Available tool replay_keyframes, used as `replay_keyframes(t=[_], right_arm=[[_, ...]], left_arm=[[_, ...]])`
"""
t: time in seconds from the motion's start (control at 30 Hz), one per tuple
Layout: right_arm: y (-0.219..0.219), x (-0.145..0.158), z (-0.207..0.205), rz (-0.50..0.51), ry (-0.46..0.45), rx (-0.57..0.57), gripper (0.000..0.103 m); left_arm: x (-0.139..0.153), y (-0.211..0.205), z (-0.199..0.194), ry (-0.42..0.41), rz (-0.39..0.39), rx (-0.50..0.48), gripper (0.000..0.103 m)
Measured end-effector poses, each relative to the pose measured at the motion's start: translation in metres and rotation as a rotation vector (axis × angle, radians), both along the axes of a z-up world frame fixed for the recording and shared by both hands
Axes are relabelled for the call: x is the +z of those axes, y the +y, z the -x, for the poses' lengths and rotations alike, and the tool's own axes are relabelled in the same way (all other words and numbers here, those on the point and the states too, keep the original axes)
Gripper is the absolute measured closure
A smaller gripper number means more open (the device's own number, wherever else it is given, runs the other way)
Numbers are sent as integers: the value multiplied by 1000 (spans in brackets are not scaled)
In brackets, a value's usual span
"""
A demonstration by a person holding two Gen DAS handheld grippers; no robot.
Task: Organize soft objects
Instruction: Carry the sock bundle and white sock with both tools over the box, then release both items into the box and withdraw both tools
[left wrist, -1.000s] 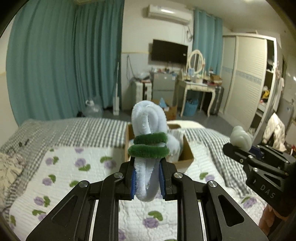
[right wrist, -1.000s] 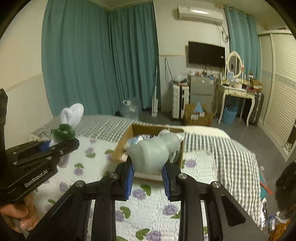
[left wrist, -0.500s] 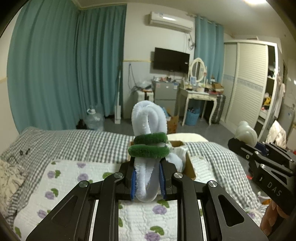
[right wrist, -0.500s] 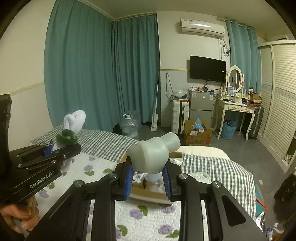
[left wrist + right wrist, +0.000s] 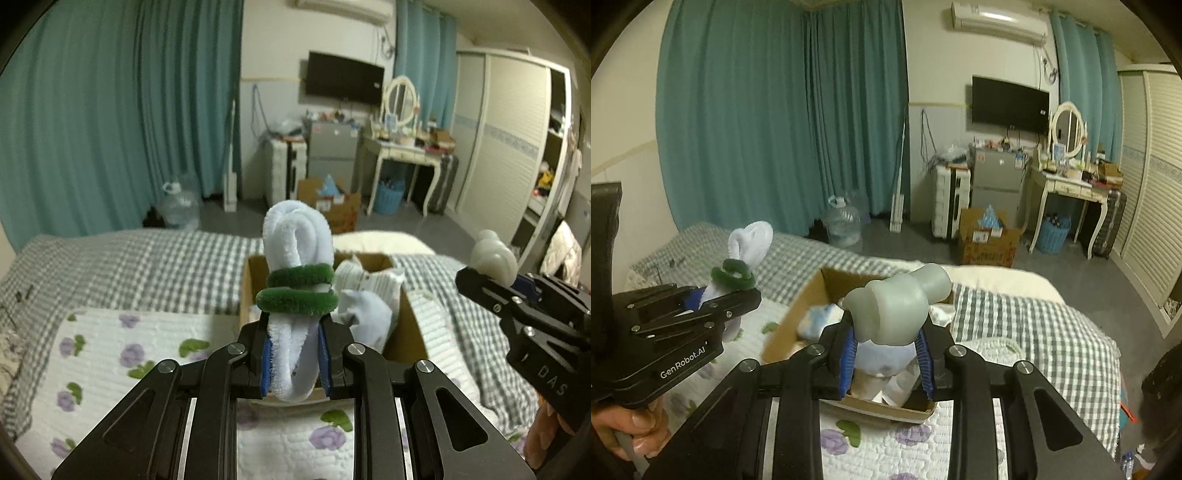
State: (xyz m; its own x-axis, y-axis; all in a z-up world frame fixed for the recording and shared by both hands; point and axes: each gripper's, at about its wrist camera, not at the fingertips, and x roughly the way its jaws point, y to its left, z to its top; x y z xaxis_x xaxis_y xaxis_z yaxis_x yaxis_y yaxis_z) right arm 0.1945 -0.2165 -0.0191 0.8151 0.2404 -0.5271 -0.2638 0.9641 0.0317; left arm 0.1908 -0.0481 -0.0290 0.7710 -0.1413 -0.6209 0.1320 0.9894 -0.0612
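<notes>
My left gripper (image 5: 294, 360) is shut on a white fuzzy loop toy with green rings (image 5: 297, 273), held upright above the bed. It also shows in the right wrist view (image 5: 740, 258). My right gripper (image 5: 886, 360) is shut on a pale grey squishy toy (image 5: 897, 306), which shows at the right of the left wrist view (image 5: 493, 256). An open cardboard box (image 5: 798, 317) with soft items inside sits on the bed just beyond both grippers; in the left wrist view (image 5: 248, 291) it lies behind the fuzzy toy.
The bed has a white floral quilt (image 5: 110, 354) and a grey checked blanket (image 5: 1034, 325). Beyond it stand a water jug (image 5: 844, 221), a second cardboard box (image 5: 988, 240), a dressing table (image 5: 1071, 188) and a wardrobe (image 5: 517, 155).
Both grippers have tilted back down and moved toward the box, which now sits larger and closer under them. Both still hold their toys.
</notes>
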Motion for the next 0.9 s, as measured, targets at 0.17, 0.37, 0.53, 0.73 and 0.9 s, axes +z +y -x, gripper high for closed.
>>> replay_keyframes(t=[0.17,0.37,0.53,0.73,0.9], right_arm=[[-3,-38,-35,8,65,-1,74],[-6,-80,-65,25,145,5,74],[-4,-109,-76,43,215,20,72],[-1,-120,-73,89,220,2,47],[-5,-99,-65,81,174,-19,47]], left_arm=[[-31,-11,-31,72,-4,-18,83],[-62,-19,-57,133,-10,-20,83],[-83,-21,-72,180,-8,-21,78],[-92,-16,-73,228,16,5,68],[-74,-10,-65,197,17,21,46]])
